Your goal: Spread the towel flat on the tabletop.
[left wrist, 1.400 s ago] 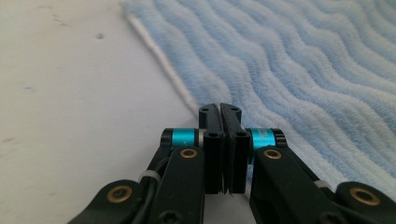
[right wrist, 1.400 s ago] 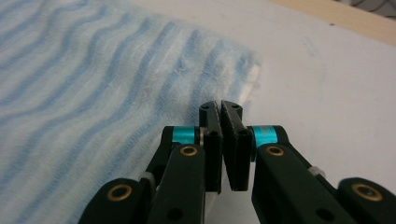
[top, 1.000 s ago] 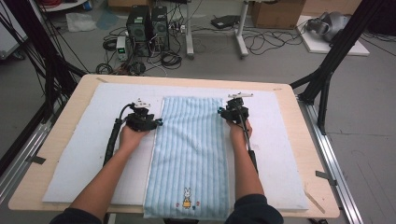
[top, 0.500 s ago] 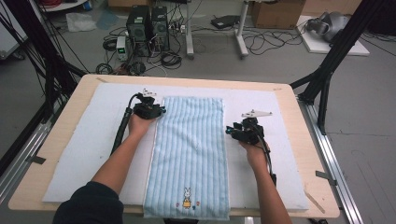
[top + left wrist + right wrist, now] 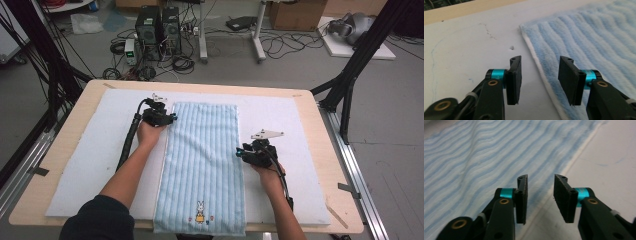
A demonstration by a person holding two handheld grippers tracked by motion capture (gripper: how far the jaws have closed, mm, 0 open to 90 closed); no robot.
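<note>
From the high view, the towel (image 5: 202, 167) lies flat and smoothed out lengthwise on the white mat (image 5: 85, 165), a small rabbit print at its near end; no fold shows in it, so the work looks to be at its start: the cloth is laid out, and gripping an edge and folding it over are, by my reading, left to do. The left gripper (image 5: 171, 118) sits just beside the towel's far left corner, the cloth reaching away to its right and back along the forearm. The right gripper (image 5: 239, 153) sits at the towel's right long edge about halfway down, the cloth to its left. In the left gripper view the jaws stand spread, having just opened, with nothing pinched: the left gripper (image 5: 539, 75) has the towel's (image 5: 586, 40) white-piped edge running up between the jaws, the right jaw over the blue pile and the left jaw over bare mat (image 5: 469, 50), the corner just ahead. In the right gripper view the right gripper (image 5: 540, 195) also has its jaws apart, though they have just been closing a little, and they grip nothing; the towel's (image 5: 486, 152) edge runs slantwise through the gap, the left jaw over the stripes, the right jaw over mat (image 5: 611, 157)
</note>
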